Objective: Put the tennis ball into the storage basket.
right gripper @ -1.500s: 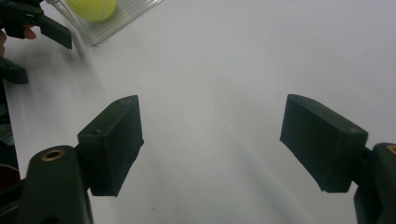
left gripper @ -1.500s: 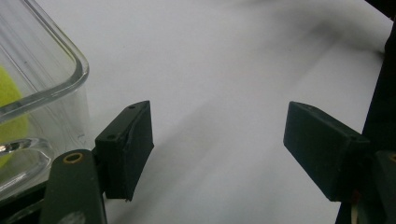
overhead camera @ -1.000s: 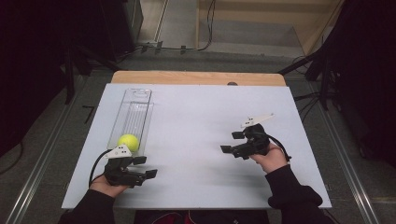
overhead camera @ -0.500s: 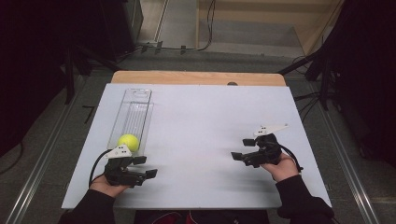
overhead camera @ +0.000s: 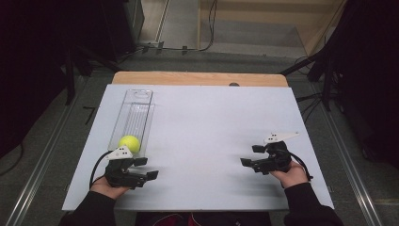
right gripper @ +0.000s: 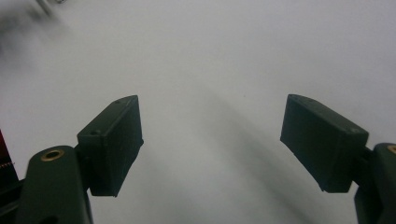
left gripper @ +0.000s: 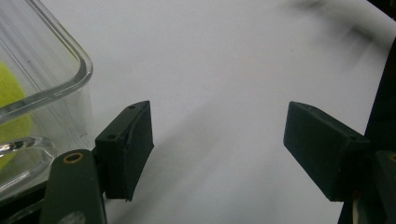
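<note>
A yellow-green tennis ball (overhead camera: 129, 143) lies in the near end of a long clear plastic container (overhead camera: 136, 101) at the table's left. My left gripper (overhead camera: 148, 168) rests just in front of that container, pointing right, jaws open and empty. The left gripper view has the container's rounded corner (left gripper: 56, 88) and the ball (left gripper: 11, 107) beside the left jaw, with bare white sheet between the jaws of the left gripper (left gripper: 217, 149). My right gripper (overhead camera: 249, 156) is low over the sheet at the near right, pointing left. Its jaws are open too, and the right gripper (right gripper: 212, 144) has nothing between them.
A white sheet (overhead camera: 211, 117) covers the table, whose wooden far edge (overhead camera: 197, 78) shows behind it. Dark equipment, cables and a metal floor rail (overhead camera: 42, 160) surround the table.
My right hand has drawn back toward the near right corner of the sheet and sunk lower. The left hand, ball and container have stayed put.
</note>
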### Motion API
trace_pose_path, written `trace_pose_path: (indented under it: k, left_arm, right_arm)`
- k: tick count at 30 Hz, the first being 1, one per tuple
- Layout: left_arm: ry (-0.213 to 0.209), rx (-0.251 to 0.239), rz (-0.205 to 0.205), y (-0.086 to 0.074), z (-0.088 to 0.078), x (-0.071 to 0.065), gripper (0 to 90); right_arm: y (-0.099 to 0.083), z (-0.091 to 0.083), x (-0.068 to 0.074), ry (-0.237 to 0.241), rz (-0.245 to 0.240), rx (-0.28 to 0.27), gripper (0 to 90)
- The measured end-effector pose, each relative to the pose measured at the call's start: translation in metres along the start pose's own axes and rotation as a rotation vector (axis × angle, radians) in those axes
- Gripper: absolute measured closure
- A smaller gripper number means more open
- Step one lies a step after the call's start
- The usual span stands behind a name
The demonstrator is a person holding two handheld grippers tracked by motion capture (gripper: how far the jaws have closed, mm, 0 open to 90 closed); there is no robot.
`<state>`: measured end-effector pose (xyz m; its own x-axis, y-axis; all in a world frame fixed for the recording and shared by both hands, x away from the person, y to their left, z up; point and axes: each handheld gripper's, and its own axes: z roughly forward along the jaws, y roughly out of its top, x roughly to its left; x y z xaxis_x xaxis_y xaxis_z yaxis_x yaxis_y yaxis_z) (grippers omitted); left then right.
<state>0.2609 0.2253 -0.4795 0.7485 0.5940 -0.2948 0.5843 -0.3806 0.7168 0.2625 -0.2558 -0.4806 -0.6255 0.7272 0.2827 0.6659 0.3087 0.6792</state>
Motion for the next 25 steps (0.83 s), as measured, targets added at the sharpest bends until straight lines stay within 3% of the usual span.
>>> trace_pose_path:
  k: [11, 25]
  left_arm:
    - [0.0, 0.003, 0.001, 0.0, 0.0, 0.0, 24.5]
    - [0.0, 0.003, 0.002, 0.0, 0.0, 0.0, 24.5]
  right_arm:
    - [-0.018, -0.007, -0.012, -0.029, 0.052, -0.007, 18.9]
    - [-0.019, -0.005, -0.011, -0.034, 0.048, -0.006, 18.8]
